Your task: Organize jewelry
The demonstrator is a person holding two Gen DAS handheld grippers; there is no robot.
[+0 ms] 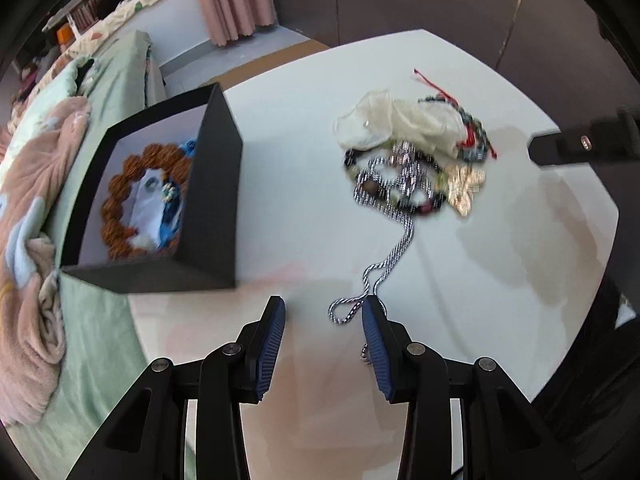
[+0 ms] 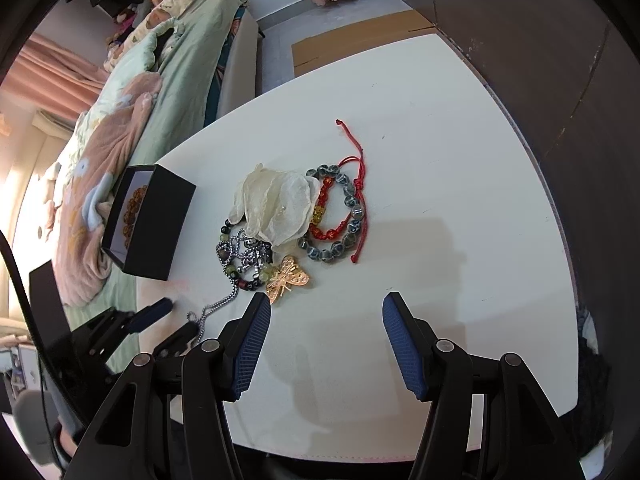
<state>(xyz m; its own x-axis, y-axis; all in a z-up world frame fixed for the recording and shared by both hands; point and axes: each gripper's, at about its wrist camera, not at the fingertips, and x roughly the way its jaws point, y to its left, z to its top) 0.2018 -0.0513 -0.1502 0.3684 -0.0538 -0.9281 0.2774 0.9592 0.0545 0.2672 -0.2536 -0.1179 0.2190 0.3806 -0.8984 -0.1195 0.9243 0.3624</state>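
Note:
A heap of jewelry lies mid-table: a white gauze pouch, a grey-blue bead bracelet, a red cord bracelet, a gold butterfly brooch and a dark bead bracelet. A silver chain trails from the heap toward me. Its end loop lies between the fingers of my open left gripper, close to the right finger, and is not pinched. A black box at the table's left edge holds a brown bead bracelet. My right gripper stands open over bare table, just short of the brooch.
A bed with a green quilt and a pink blanket runs along the table's left edge. The white table is rounded at its far side, against a dark wall. Flat cardboard lies on the floor beyond.

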